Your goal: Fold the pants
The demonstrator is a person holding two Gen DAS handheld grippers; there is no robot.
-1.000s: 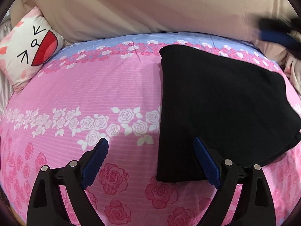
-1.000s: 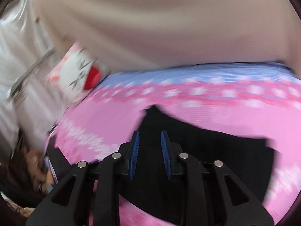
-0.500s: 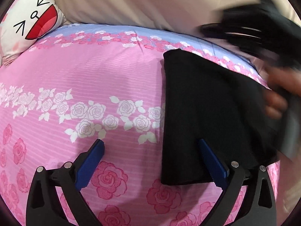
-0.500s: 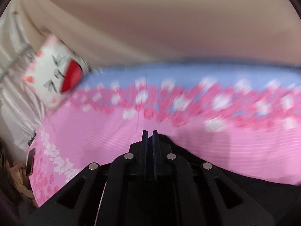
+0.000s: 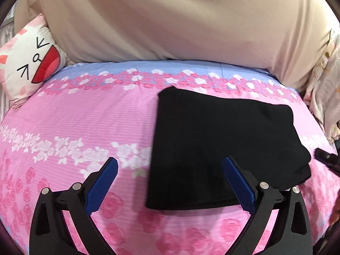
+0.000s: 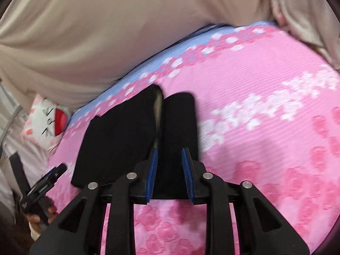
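The black knit pants (image 5: 221, 148), folded into a compact rectangle, lie on the pink rose-print bed sheet (image 5: 85, 114), long axis running away from the left tongs (image 5: 170, 182), which stand fully released. The right tongs (image 6: 169, 174) are opening, nothing pressed between the pads. Risk: a snagged edge unfolds the stack.

Both handheld grippers share one build: the left gripper (image 5: 170, 186) and right gripper (image 6: 169, 174) have matte black angular frames with triangular cut-outs, round silver screws at the joints, and ribbed blue pads (image 5: 239, 183) lining the fingers.
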